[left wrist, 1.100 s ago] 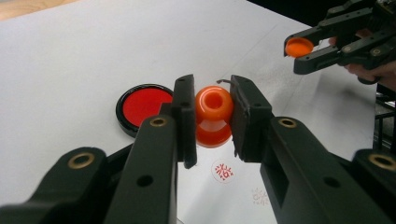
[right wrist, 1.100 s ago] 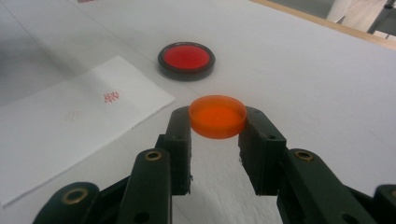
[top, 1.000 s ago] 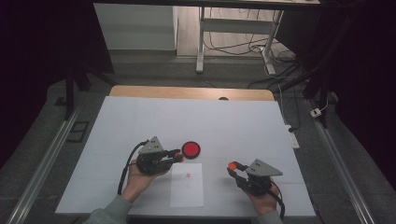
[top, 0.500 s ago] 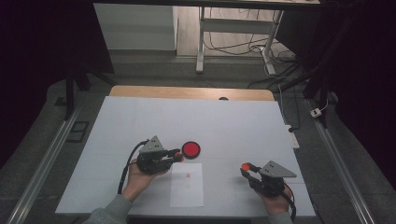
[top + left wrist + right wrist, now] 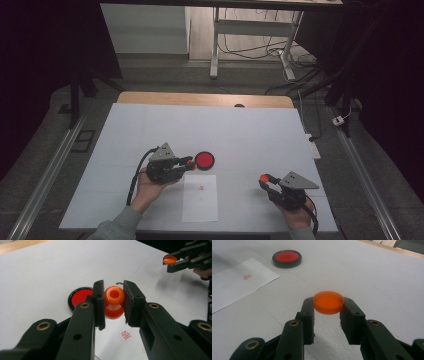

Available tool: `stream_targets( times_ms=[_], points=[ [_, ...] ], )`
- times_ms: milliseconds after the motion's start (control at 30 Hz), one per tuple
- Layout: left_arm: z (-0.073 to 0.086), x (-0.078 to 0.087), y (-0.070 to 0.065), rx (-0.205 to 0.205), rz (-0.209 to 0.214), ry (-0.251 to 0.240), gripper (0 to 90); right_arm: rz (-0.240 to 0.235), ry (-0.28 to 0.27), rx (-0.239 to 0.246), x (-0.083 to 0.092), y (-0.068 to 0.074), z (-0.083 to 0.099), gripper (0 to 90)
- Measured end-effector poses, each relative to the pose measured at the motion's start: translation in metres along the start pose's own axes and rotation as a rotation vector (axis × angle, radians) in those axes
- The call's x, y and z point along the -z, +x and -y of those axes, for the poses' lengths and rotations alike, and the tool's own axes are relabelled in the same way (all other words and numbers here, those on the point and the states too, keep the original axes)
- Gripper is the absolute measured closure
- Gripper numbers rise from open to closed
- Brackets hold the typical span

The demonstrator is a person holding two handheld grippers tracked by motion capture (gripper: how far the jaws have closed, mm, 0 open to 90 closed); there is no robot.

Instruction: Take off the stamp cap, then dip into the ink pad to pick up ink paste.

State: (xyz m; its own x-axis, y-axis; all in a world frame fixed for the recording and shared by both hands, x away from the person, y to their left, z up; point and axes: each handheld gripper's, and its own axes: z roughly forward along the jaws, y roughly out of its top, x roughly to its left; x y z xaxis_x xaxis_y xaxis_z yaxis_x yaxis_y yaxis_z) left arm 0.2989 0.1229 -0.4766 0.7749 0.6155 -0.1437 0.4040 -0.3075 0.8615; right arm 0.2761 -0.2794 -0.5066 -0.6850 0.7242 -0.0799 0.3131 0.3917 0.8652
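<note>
My left tool [image 5: 188, 161] was pinching an orange stamp [image 5: 114, 302] between its two pads, held just above the white tabletop [image 5: 250, 130]. In the left gripper view the stamp's rounded knob faced the camera. Just beyond it, to the right in the high view, lay the round ink pad [image 5: 204, 160], its red face up inside a black rim. Near the tabletop's front edge lay a white sheet of paper [image 5: 200, 200] bearing a small red stamped mark [image 5: 125, 334]. Well apart to the right, my right tool [image 5: 263, 178] was pinching a shallow orange cap [image 5: 328, 302] by its rim, held level above the tabletop.
</note>
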Motion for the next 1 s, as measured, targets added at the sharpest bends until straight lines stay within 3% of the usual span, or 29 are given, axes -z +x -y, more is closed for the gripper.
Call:
stream_targets(
  times_ms=[567, 1000],
  points=[
    [-0.015, -0.007, 0.002, -0.020, -0.018, 0.009, 72.7, 0.001, -0.015, -0.012, 0.004, -0.001, 0.000, 64.9],
    [-0.026, -0.015, 0.012, -0.007, -0.031, 0.019, 72.7, 0.001, -0.015, -0.010, 0.004, 0.001, 0.000, 64.8]
  ],
)
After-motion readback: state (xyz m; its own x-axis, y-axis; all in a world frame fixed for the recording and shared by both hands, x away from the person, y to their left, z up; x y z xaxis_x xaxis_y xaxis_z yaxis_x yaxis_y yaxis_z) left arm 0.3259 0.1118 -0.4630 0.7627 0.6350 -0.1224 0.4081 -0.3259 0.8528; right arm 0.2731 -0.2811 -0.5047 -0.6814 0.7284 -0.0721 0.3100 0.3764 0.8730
